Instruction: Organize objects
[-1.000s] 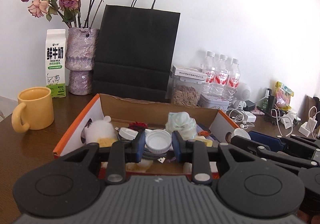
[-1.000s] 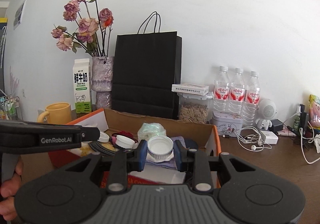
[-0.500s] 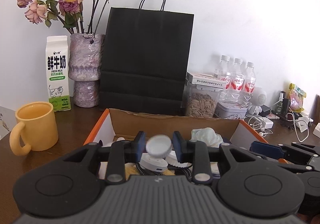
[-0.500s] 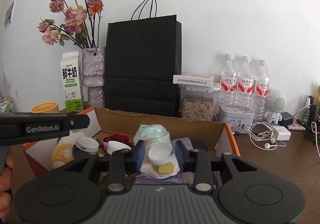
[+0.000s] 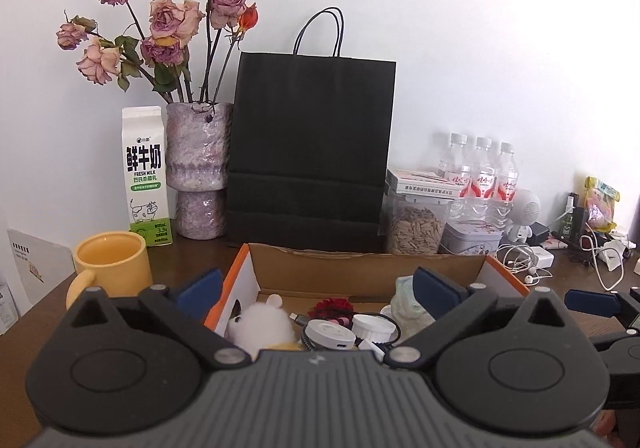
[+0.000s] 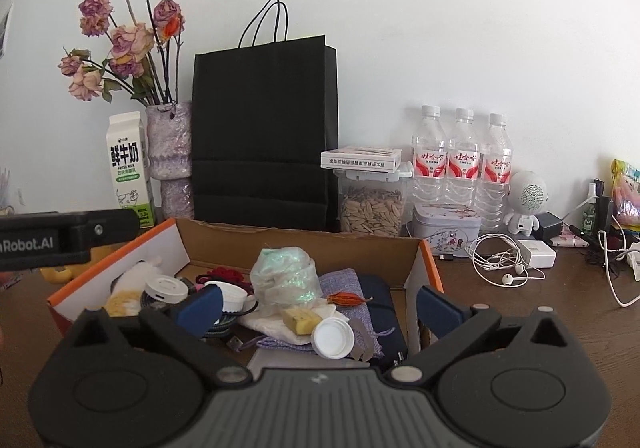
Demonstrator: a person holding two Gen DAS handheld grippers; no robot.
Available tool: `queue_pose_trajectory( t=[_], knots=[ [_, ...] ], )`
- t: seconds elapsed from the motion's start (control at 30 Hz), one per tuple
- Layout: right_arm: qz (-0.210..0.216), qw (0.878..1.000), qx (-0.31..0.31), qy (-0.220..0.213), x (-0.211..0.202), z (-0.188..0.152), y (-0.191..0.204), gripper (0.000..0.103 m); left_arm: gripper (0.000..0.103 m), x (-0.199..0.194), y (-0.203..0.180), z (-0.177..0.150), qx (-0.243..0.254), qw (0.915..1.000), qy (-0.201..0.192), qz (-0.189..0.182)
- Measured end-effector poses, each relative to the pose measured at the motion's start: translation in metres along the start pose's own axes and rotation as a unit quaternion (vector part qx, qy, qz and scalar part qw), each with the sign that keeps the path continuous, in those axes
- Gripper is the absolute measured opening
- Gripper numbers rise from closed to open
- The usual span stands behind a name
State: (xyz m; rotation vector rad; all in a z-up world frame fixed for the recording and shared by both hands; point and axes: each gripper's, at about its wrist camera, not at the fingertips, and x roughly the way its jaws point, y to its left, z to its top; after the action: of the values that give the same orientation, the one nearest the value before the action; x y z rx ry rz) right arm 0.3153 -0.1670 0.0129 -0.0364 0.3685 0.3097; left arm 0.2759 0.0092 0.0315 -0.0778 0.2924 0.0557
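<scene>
Right wrist: right tongs (image 6: 318, 300) just opened wide, empty; white cap (image 6: 333, 337) lies in the cardboard box (image 6: 304, 244) on the counter. Left tongs (image 5: 318, 282) also just opened wide, empty, over the box's near left.

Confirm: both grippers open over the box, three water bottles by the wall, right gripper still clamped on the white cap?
One error. The right gripper holds nothing: its jaws have just opened, and the white cap lies loose in the box, as the right wrist view shows. The rest stands.

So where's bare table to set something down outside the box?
Right of the box, before the earphones; also left, in front of the mug. The back row by the bottles is crowded.
</scene>
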Motion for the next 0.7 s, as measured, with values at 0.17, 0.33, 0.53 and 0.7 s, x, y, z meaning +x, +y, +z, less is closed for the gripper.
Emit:
queue_pose_trajectory(
  t=[0.17,0.33,0.53,0.7],
  knots=[
    [0.007,1.0,0.001,-0.002,-0.036,0.0,0.004,0.103,0.103,-0.032,0.003,-0.001,-0.006,0.9999,0.009,-0.01],
    [0.009,1.0,-0.001,-0.003,-0.072,-0.005,0.008,0.103,0.103,-0.061,0.006,-0.007,-0.003,0.9997,0.02,-0.01],
    [0.012,1.0,0.004,0.013,-0.102,-0.014,0.009,0.103,0.103,-0.089,0.009,-0.019,-0.001,0.9988,0.047,-0.011],
    [0.012,0.999,0.009,0.041,-0.116,-0.024,0.011,0.103,0.103,-0.105,0.009,-0.033,0.007,0.9972,0.074,-0.011]
  ],
)
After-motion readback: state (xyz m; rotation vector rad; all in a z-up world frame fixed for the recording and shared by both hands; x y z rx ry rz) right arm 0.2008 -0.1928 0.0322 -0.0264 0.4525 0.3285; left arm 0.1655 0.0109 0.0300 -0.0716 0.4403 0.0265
